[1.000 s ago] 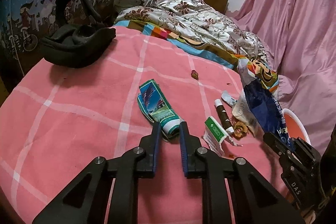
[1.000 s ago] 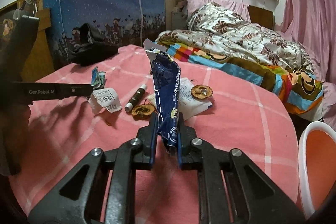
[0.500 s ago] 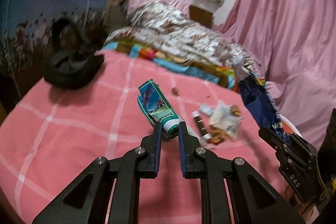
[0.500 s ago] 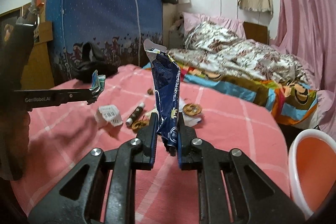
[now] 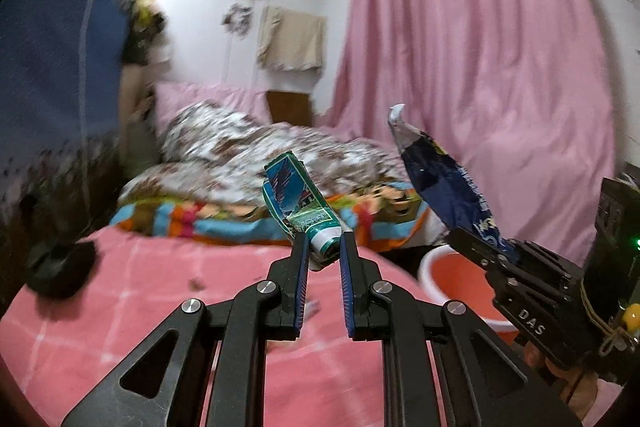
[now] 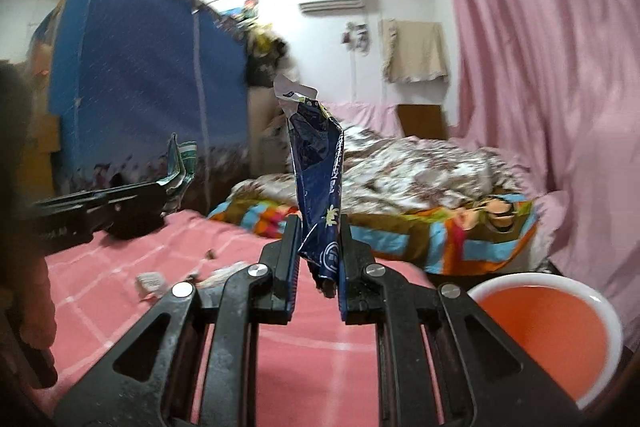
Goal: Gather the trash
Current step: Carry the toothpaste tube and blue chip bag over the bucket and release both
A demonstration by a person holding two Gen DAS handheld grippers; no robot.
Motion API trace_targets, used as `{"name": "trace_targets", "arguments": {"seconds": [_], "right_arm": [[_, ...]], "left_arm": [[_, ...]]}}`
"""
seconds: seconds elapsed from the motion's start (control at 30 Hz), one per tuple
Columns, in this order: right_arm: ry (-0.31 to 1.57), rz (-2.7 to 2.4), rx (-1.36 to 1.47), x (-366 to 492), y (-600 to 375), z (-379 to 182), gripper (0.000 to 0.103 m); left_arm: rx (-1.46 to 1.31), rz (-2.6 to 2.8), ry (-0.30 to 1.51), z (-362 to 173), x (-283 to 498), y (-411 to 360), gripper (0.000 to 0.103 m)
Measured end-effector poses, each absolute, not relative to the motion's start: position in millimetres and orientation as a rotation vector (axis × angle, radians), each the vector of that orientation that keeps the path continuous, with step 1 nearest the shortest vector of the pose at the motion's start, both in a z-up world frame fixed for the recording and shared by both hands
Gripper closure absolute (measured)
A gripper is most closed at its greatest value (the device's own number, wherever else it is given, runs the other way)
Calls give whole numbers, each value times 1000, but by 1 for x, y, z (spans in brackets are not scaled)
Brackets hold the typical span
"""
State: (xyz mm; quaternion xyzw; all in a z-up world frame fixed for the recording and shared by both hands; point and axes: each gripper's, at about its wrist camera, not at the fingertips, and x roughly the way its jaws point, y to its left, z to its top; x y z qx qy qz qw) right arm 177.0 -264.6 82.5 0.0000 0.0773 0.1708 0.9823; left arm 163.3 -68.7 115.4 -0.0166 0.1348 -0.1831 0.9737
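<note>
My left gripper (image 5: pixel 323 247) is shut on a crumpled green and white tube (image 5: pixel 298 201), lifted above the pink checked table (image 5: pixel 152 307). The right gripper (image 6: pixel 318 233) is shut on a dark blue snack wrapper (image 6: pixel 318 179) that stands upright between its fingers. That wrapper (image 5: pixel 448 183) and the right gripper (image 5: pixel 476 245) also show at the right of the left wrist view, over the orange bin (image 5: pixel 456 283). In the right wrist view the left gripper (image 6: pixel 160 187) holds the tube (image 6: pixel 182 163) at the left, and the orange bin (image 6: pixel 548 331) sits low right.
Small scraps and a paper slip (image 6: pixel 150 281) lie on the pink table. A black pouch (image 5: pixel 56 267) rests at its far left. Behind are a bed with a patterned quilt (image 5: pixel 256 155), a blue wardrobe (image 6: pixel 132 91) and pink curtains (image 5: pixel 480 67).
Both grippers have risen off the table and tilted upward, carrying the tube and the wrapper. The bin has come closer in both views.
</note>
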Motion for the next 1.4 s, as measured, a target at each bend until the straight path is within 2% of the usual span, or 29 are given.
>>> {"name": "trace_targets", "arguments": {"seconds": [0.23,0.53,0.7,1.13,1.4], "right_arm": [[130,188,40,169,-324,86,80],[168,46,71,167,-383,80,79],[242,2,116,173,-407,71,79],[450,-36,227,198,-444,41,76],[501,-59,247,203,-453,32,72]], "left_arm": [[58,-520,217,116,171,-145,90],[88,-649,249,100,192,-218,90],[92,-690,315,87,204,-247,90],[91,-749,643,42,247,-295,90],[65,-753,721,30,260,-299,90]]}}
